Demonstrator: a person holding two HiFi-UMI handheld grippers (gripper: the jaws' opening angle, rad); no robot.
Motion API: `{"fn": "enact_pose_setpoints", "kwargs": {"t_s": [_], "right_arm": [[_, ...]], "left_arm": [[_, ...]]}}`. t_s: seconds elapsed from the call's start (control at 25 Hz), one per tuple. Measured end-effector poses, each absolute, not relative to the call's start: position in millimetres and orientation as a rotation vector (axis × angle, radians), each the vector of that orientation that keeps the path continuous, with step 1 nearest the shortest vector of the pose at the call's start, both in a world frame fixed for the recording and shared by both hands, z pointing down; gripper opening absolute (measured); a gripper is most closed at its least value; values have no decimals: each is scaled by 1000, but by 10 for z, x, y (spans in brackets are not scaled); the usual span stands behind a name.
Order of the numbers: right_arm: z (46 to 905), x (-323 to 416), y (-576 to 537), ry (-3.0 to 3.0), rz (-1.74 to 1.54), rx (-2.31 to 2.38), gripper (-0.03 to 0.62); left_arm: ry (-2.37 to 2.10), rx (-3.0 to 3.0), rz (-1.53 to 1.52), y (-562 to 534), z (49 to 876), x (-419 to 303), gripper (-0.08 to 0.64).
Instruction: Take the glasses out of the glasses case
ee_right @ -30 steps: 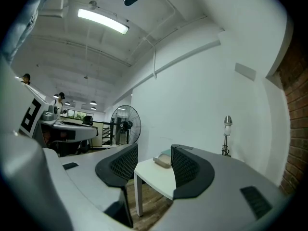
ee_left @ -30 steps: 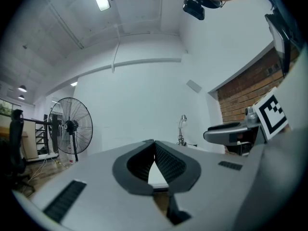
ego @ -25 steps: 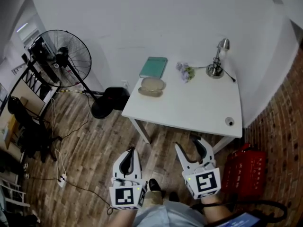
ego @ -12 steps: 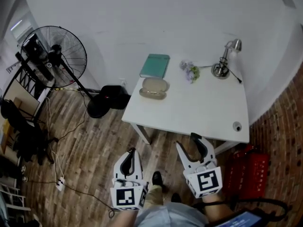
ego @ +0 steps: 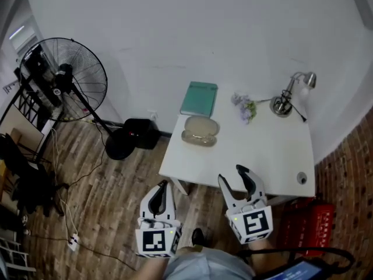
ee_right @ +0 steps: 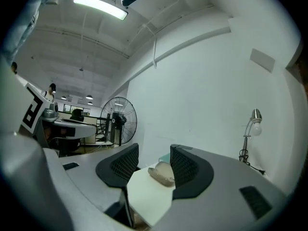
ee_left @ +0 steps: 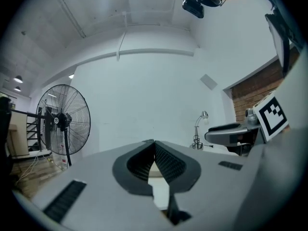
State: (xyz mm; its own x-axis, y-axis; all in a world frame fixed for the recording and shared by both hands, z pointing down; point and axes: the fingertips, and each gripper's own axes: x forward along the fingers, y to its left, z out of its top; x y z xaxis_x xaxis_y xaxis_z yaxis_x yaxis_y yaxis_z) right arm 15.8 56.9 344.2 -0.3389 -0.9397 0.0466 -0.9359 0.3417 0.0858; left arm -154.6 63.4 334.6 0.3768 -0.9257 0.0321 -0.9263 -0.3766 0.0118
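Observation:
A closed beige glasses case (ego: pixel 200 130) lies at the back left of the white table (ego: pixel 262 156), in front of a teal book (ego: pixel 199 98). No glasses show. My right gripper (ego: pixel 234 178) is open at the table's near edge, well short of the case. In the right gripper view the case (ee_right: pixel 161 173) sits far off between the open jaws of my right gripper (ee_right: pixel 154 150). My left gripper (ego: pixel 161 186) hangs over the floor left of the table, jaws shut and empty. In its own view the left gripper (ee_left: pixel 154 143) shows its pads pressed together.
A desk lamp (ego: pixel 288 97) and a small flower sprig (ego: pixel 246 107) stand at the table's back right, and a small round object (ego: pixel 301 178) lies near its front right corner. A standing fan (ego: pixel 64 77) and a black box (ego: pixel 141 134) are on the floor at left. A red container (ego: pixel 306 223) is at right.
The view has drawn closer to the table and both grippers have come forward with it. The right gripper's tips now reach the table's near edge. Jaw states are unchanged.

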Motion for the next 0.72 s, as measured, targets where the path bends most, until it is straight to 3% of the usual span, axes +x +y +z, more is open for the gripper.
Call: {"fn": "enact_pose_setpoints", "kwargs": {"t_s": [0.72], "right_arm": [[3439,235,-291,-2368,-65,1868,216]], "left_arm": [[-1552,2649,81,-366,3556,-1470,6]]}}
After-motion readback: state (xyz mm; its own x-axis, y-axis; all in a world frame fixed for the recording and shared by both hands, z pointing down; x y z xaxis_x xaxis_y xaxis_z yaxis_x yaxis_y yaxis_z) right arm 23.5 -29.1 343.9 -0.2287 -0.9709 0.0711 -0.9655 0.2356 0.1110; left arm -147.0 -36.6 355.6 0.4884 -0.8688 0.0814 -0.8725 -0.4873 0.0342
